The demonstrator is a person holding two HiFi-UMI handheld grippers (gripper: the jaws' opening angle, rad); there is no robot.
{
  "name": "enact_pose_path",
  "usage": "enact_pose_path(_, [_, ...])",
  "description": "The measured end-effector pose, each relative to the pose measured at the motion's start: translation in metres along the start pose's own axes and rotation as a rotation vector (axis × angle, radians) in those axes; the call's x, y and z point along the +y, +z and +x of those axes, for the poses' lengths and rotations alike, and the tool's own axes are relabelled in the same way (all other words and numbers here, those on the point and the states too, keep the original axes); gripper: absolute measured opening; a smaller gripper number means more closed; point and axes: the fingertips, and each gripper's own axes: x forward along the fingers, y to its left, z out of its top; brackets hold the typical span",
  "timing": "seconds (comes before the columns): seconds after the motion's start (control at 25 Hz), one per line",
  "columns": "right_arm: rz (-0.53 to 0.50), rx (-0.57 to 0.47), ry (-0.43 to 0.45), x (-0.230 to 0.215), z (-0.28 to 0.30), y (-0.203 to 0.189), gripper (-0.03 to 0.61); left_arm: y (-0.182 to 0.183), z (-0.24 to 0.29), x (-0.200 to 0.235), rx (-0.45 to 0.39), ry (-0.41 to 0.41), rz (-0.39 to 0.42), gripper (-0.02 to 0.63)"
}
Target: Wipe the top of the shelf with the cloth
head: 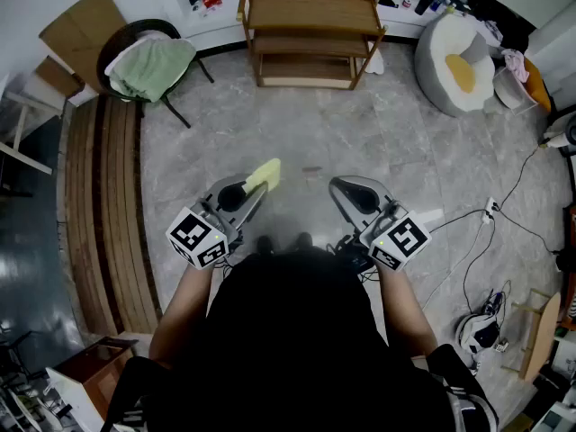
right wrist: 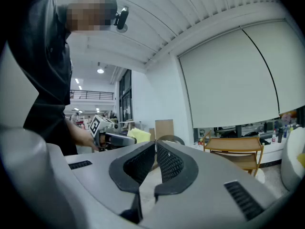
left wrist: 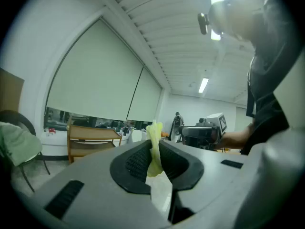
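Nearest to us, seen from the head view, is the person's dark top, with both bare forearms reaching forward over a grey marbled floor (head: 396,142). In the left hand we find the left gripper (head: 258,187), its two jaws pressed together on a yellow cloth (left wrist: 153,149). In the left gripper view we see the cloth pinched between the ribbed black pads, a crumpled tuft sticking up past the tips and a small fold hanging below them. In the right hand is the right gripper (right wrist: 155,145). Its jaws are closed tip against tip, and we see nothing between them. The two grippers are held side by side in the air in front of the body, apart from each other, both pointing forward.

To the left of the person we note a run of long wooden planks (head: 103,205) lying on the floor. To the right, thin cables (head: 472,237) trail across the floor.

Further off, well ahead of both grippers, stands the wooden shelf (head: 310,12), a low open unit with a flat top and lower tiers. The cloth is well apart from it, so it touches no part of the shelf top. Left of the shelf we make out a dark chair (head: 135,39) draped with a pale green fabric (head: 153,66), and beside that a sheet of cardboard (head: 81,25) against the wall. Right of the shelf sits a round white beanbag (head: 454,57) with a yellow patch.
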Motion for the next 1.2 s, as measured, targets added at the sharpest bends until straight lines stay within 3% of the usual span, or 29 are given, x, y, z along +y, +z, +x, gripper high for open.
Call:
enact_pose_path(0.24, [0.025,0.015,-0.009,-0.001,-0.031,-0.008,0.026,0.001,0.011,-0.026,-0.011,-0.037,-0.034,0.037])
enact_pose_path(0.52, [-0.004,-0.008,-0.009,-0.003,-0.04,-0.012,0.026,0.002,0.014,-0.02,0.014,-0.017,-0.002,0.037])
enact_pose_path(0.88, [0.065,-0.075,-0.092,-0.053,-0.088,-0.015,0.026,0.015,0.054,-0.036,-0.01,-0.006,-0.044,0.037])
enact_pose_path(1.04, [0.071,-0.08,-0.1,-0.065,-0.076,-0.017,0.026,0.006,0.045,-0.022,0.043,0.021,-0.04,0.037])
enact_pose_path(1.2, [0.091,-0.063,-0.101,-0.077,-0.065,-0.021,0.026,0.007,0.046,-0.002,0.027,0.031,-0.093,0.037])
